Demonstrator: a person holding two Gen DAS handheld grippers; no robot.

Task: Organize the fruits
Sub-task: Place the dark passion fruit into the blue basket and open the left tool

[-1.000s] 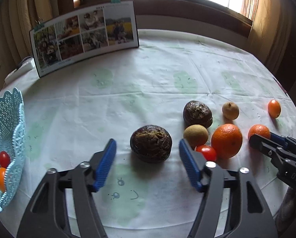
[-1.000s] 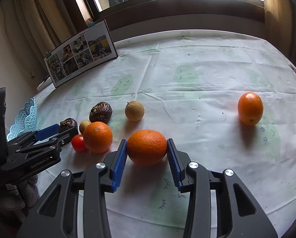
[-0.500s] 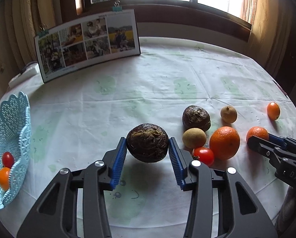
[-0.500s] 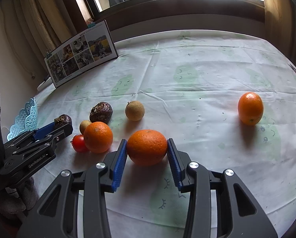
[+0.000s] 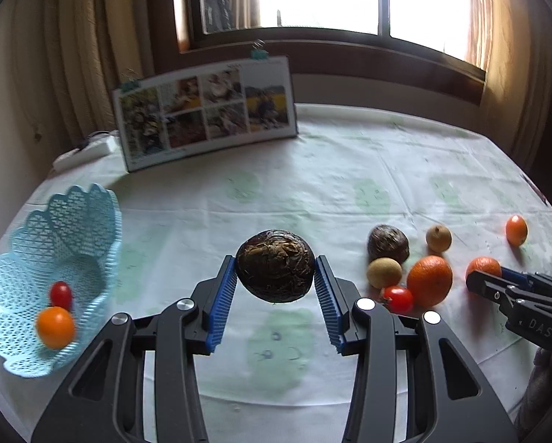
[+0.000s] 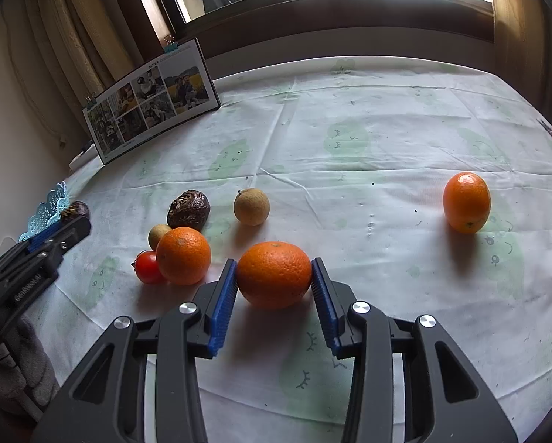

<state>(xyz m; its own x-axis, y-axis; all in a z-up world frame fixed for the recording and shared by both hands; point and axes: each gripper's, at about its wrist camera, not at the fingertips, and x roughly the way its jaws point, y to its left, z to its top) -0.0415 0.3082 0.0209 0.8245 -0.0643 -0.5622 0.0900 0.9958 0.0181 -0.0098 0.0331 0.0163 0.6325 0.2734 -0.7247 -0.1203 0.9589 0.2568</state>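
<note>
Two grips we see: left hand-held gripper (image 5: 276,288) clamps a dark wrinkled round fruit (image 5: 275,265) off the counter (image 5: 313,192); right hand-held gripper (image 6: 274,288) squeezes a round orange (image 6: 274,274).

Round table by a bright window

A pale cloth (image 6: 368,140) covers the table; beige curtains (image 5: 91,55) flank the dark-framed window (image 5: 331,0), and a photo board (image 5: 205,110) stands below it.

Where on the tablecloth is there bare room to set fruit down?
Bare cloth lies between the blue basket and the fruit cluster, and between the photo board and the fruits. Crowded: around the cherry tomato, orange and kiwi.
</note>
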